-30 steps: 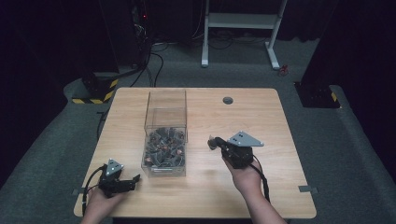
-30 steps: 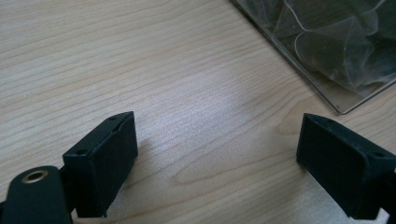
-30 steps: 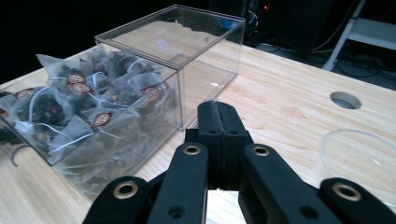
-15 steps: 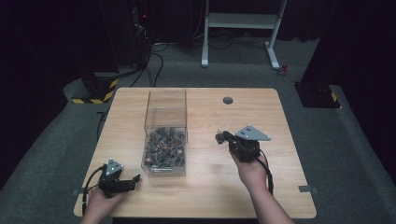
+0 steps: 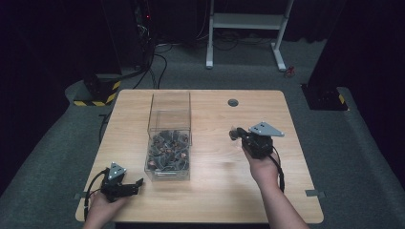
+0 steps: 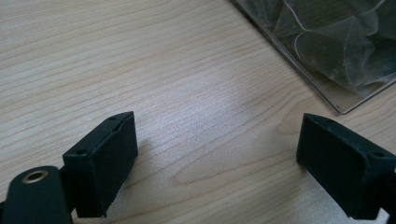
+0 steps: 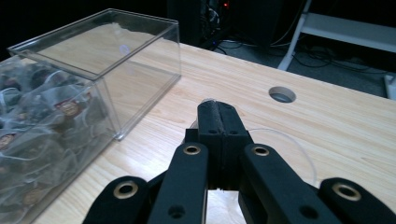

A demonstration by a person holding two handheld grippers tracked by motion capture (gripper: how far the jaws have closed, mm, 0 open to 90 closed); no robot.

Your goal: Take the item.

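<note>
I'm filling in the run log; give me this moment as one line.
left gripper: open, on table | right gripper: jaws shut on clear packet | clear box: part full of packets

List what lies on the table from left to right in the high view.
Left claw → clear box of packets → right claw, shut on a clear packet → the right hand holding it.

Nothing legible anywhere. Small round brown-and-red labels on the clear packets (image 7: 42,135) inside the transparent box (image 7: 140,70), print too small and blurred to read. Yellow-and-black hazard stripes on a dark base (image 5: 102,90) on the floor beyond the surface (image 5: 215,191), no lettering there.
</note>
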